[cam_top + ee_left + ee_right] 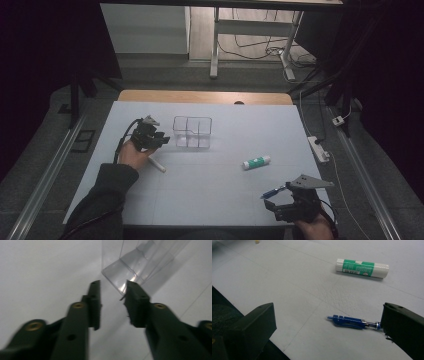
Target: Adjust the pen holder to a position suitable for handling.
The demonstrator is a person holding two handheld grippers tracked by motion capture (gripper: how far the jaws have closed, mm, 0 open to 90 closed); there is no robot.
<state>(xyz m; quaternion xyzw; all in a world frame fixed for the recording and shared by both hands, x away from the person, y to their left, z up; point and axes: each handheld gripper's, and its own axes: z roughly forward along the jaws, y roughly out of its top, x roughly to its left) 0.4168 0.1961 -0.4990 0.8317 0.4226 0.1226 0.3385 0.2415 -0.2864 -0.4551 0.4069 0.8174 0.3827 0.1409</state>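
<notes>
Standing narrow and empty, the left gripper (112,293) is held just before the box (140,262).

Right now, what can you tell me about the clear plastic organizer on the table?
The clear organizer is a small, open-topped box of transparent plastic, split by inner walls into several compartments, all seemingly empty. It stands upright on the white table, toward the far side. The left gripper sits just beside its left wall; in the left gripper view the jaws stand apart close to a bottom corner, with nothing between them. Contact cannot be told.
</notes>
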